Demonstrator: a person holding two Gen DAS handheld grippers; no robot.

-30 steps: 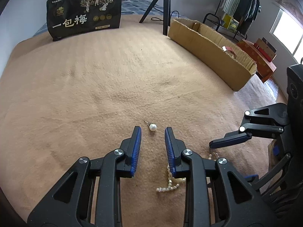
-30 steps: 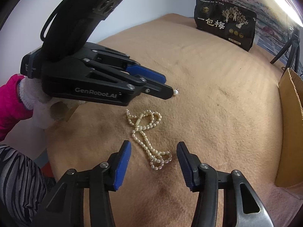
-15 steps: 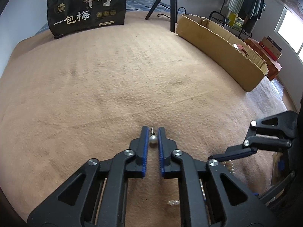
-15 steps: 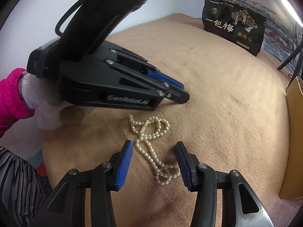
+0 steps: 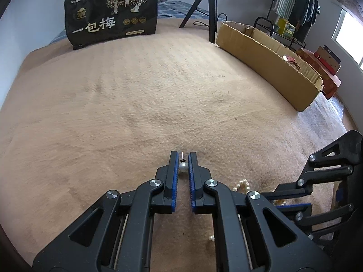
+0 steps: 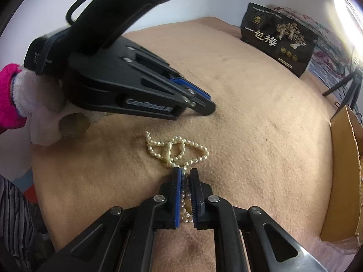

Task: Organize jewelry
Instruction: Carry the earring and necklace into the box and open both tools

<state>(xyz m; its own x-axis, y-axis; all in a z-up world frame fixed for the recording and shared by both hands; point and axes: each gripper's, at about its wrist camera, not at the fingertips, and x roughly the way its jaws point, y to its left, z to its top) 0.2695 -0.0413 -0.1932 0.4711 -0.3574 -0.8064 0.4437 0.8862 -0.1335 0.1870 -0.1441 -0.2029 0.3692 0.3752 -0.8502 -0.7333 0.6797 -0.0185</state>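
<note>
A small pearl earring (image 5: 182, 166) with a thin metal post sits between the blue pads of my left gripper (image 5: 182, 158), which is shut on it low over the tan blanket (image 5: 136, 104). A white pearl necklace (image 6: 179, 148) lies in loops on the blanket. My right gripper (image 6: 185, 173) is shut on the necklace's strands, and the looped end with the clasp lies beyond the tips. The left gripper also shows in the right wrist view (image 6: 204, 107), just beyond the necklace. Part of the necklace shows in the left wrist view (image 5: 242, 184).
A long open cardboard box (image 5: 267, 61) lies at the blanket's right side. A black snack bag (image 5: 111, 15) stands at the far edge. A tripod (image 5: 207, 6) stands behind the box. The person's gloved hand (image 6: 43, 122) holds the left gripper.
Both grippers went from open to shut: the left closed on the pearl earring and the right moved forward and closed on the necklace strands.
</note>
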